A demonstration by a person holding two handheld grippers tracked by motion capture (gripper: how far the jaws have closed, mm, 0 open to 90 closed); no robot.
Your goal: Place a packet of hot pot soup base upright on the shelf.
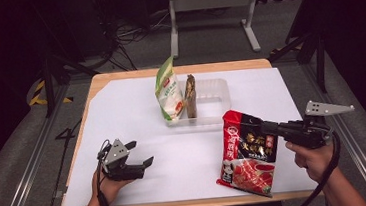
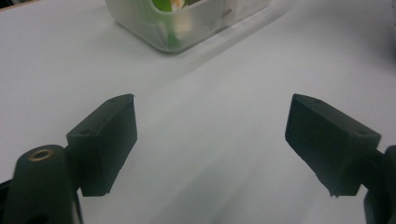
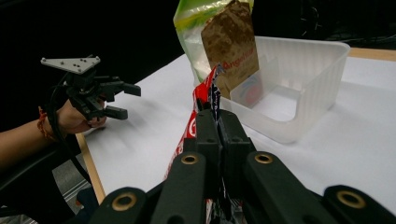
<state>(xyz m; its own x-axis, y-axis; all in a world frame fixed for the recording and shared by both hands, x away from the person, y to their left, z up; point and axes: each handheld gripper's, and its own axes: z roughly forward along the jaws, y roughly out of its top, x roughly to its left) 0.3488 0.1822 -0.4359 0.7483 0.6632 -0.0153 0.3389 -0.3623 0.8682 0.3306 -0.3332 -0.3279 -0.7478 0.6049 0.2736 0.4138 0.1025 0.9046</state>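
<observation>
Setting reads as a lab or recording studio, not a home. Dark surround, grey carpeted floor [image 1: 20,162]. Small wooden desk [image 1: 118,76] covered by a white sheet [image 1: 136,112]. Metal rails [image 1: 26,172] run along the floor on both sides. Loose cables [image 1: 129,32] and a white metal stand frame [image 1: 210,10] behind. Yellow-black hazard tape [image 1: 37,93] marks the floor at left.

Legible markings were few. The brown packet [image 3: 231,51] standing in the clear bin [image 3: 308,84] bore partly hidden orange lettering, not fully readable. The red-and-black pouch [image 1: 248,152] carried large printed characters, too blurred to read. The green-and-white bag [image 1: 168,91] showed print, likewise illegible.
</observation>
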